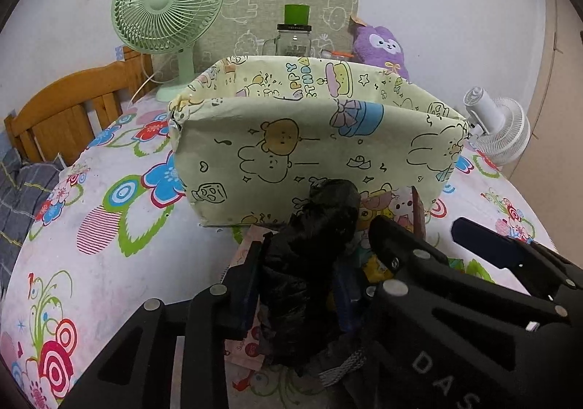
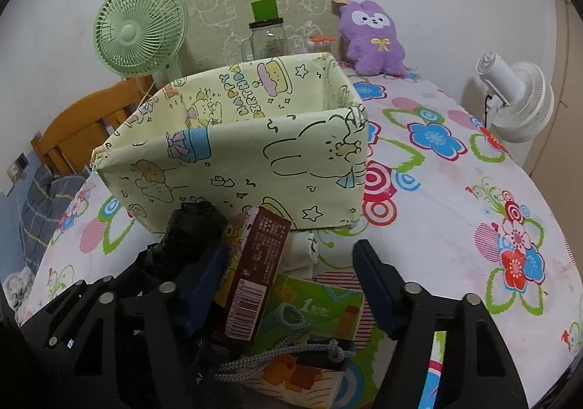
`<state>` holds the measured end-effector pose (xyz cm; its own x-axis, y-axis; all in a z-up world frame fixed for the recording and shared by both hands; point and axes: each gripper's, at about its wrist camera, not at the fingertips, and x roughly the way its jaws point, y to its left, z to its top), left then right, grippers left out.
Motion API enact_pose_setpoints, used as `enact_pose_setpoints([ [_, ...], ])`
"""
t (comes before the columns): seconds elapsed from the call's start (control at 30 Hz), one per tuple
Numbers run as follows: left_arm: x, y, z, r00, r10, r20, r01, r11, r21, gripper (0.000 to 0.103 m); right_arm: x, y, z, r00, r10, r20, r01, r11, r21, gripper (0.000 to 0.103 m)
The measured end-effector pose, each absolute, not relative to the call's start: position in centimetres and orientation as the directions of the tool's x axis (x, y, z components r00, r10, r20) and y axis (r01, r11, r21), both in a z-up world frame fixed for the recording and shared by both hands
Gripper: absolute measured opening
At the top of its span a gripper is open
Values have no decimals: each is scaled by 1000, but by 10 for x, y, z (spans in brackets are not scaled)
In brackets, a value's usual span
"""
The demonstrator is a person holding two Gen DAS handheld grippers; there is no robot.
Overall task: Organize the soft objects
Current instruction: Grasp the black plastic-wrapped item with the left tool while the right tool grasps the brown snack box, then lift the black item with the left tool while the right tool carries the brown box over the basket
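Clenched in the left claw: a black, crumpled plastic bundle, long and roll-shaped, pinched across its width between the two pads. Long axis roughly in line with the fingers, free end poking out past the fingertips toward the box ahead.

Straight in front of that claw, just beyond the bundle's tip: a pale yellow-green fabric box with cartoon print, open at the top, near wall facing the claw, standing on the flower-patterned surface. Nothing to be seen inside it from here.

Released, just to the right of the left claw: the right claw, fingers spread to either side of a green printed soft pack, with a clear gap at the right finger. Just inside its left finger, tilted: a brown cardboard carton.

Likely step in hand: getting the black bundle into the box. Left claw the nearer and already loaded. Probably calls for lifting forward and up over the near wall, then letting go above the opening. Risk of the protruding tip catching the soft rim and pushing the box away.
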<state>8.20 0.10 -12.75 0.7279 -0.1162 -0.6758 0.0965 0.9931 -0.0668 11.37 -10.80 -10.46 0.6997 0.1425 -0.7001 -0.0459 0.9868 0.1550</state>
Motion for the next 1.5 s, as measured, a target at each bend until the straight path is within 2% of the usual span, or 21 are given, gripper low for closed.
enact_pose_setpoints([
  [0.3,86,8,-130,709,-132,-693,84,991,-103,34,118,-101,-107,692,191,-696,-83,979,186,40],
  [0.63,79,8,-121,714,-113,-691,71,994,-88,31,111,-103,-100,711,190,-677,-68,977,203,25],
  [0.83,73,7,-110,730,-110,-675,70,994,-86,31,102,-108,-89,736,202,-647,-69,972,226,21],
  [1.5,48,1,-56,795,-92,-600,67,996,-64,31,73,-116,-30,796,171,-581,-69,979,194,21],
])
